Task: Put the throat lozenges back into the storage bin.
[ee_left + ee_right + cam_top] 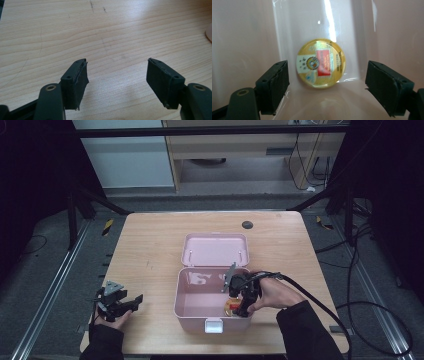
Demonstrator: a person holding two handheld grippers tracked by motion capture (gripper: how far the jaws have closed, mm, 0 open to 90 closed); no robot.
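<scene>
A light wooden table (pixel 150 245) stands mid-frame on a grey floor (pixel 45 285), its top scuffed with a few dark marks. Metal rails (pixel 50 295) run along the floor at lower left and lower right. Black cables (pixel 370 270) trail at the right. At the top stand a white panel (pixel 125 160) and a pale wooden cabinet (pixel 240 150); both sides are dark.

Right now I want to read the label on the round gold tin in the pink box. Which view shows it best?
The right gripper view: the gold tin lies face-on between open jaws, red label visible though blurred. The high view shows a small gold patch beside the right gripper. The left gripper view shows bare tabletop.
</scene>
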